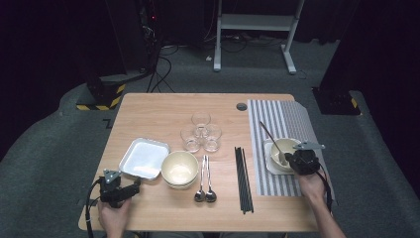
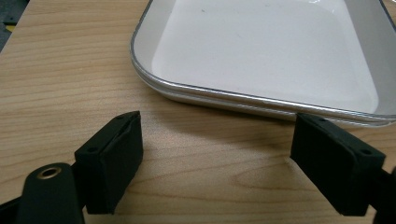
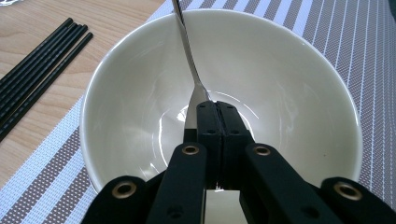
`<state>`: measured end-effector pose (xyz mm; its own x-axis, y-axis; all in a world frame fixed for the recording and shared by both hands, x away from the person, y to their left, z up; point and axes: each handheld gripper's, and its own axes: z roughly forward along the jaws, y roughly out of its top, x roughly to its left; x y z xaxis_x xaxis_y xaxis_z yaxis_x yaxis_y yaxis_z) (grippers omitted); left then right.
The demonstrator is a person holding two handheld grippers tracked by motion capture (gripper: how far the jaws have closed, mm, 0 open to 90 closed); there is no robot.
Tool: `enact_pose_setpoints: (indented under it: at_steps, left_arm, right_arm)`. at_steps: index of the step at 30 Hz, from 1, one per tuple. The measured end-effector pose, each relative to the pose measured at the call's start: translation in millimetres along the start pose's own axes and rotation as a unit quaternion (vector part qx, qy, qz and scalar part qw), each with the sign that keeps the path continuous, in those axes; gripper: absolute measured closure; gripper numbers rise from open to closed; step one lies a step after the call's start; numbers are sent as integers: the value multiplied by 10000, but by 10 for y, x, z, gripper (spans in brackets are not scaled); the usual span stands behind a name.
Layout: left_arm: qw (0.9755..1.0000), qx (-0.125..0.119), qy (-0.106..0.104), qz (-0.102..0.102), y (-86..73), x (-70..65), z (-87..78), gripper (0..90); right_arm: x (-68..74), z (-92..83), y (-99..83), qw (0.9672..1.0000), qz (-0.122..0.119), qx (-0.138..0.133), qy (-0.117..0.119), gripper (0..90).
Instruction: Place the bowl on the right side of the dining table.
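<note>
Two grippers were in play. Left gripper sat idle at the table's 7 o'clock corner, jaws spread with nothing between them, bare wood under it and the white square tray just past its tips. Tray was empty.

Right gripper was down inside the cream bowl, jaws pressed together, pinching what looked like the bowl end of a spoon; handle leaned out over the rim toward 11 o'clock. My read: spoon was being set into the bowl as part of a place setting. Bowl held nothing but the spoon, and sat on a white square plate on the striped placemat at the table's 3 o'clock.

Black chopsticks, two spare spoons and stacked cream bowls lay mid-table, staged. Three empty glasses clustered beyond, toward 12 o'clock.
</note>
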<state>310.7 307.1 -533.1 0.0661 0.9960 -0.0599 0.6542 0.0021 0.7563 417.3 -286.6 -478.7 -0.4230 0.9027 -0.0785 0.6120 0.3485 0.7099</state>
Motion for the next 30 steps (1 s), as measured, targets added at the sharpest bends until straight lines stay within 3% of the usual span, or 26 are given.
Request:
enact_pose_setpoints:
  at_steps: [15, 30]
  left_arm:
    - [10000, 15, 8, 26, -1, -3, -3, 174]
    - [10000, 13, 16, 36, -1, -7, -1, 174]
  right_arm:
    - [49, 25, -4, 10000, 26, -1, 78, 880]
    - [92, 33, -33, 9997, 27, -45, 220, 770]
